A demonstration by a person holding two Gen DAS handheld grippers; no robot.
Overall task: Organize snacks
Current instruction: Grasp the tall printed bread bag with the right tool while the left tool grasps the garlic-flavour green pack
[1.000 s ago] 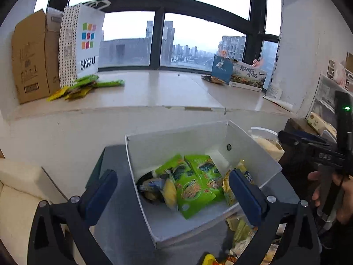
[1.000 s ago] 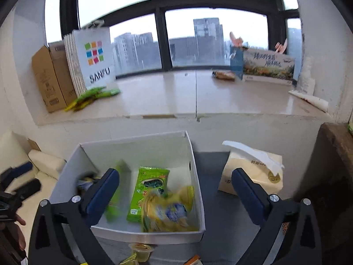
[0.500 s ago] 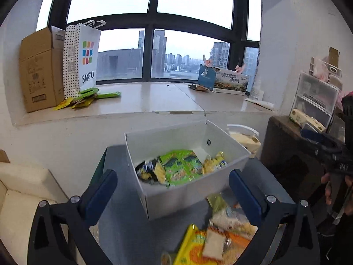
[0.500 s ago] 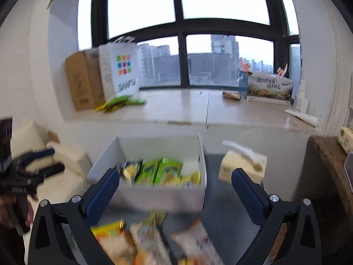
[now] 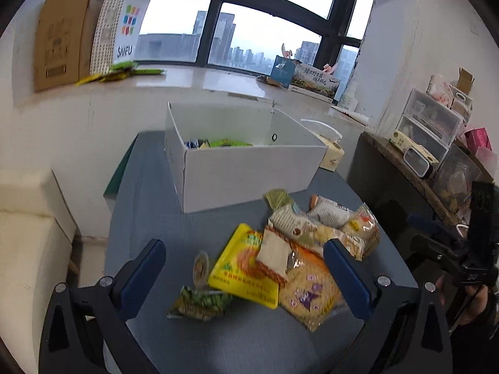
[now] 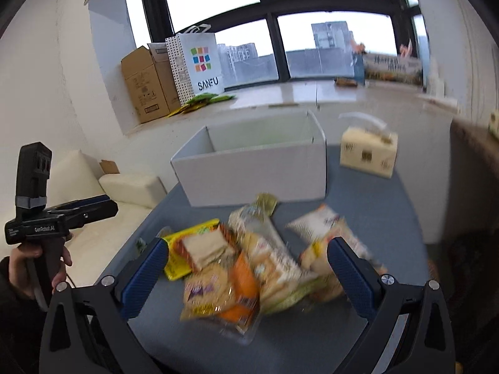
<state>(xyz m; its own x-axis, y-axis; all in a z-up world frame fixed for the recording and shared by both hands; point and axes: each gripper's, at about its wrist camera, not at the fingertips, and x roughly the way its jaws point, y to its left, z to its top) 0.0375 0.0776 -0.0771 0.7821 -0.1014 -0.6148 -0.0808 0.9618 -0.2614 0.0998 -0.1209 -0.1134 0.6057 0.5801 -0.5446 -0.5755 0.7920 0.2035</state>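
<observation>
Grey bench (image 5: pixel 149 218) under a wide city window, snacks heaped before a white box.

Both tools hung empty over the heap: the left tool (image 5: pixel 246 268) with jaws wide apart above the flat yellow packet (image 5: pixel 240 268), the right tool (image 6: pixel 249 271) likewise spread over crinkly clear and orange wrappers (image 6: pixel 237 293), probably choosing the next piece. Soft, glossy snack bags (image 5: pixel 315 227) lay loosely overlapped just in front of the stiff white cardboard box (image 5: pixel 249 171), which already held a few green packets (image 5: pixel 227 142), so sorting looked partly done. A tissue pack (image 6: pixel 368 152) sat beside the box.
</observation>
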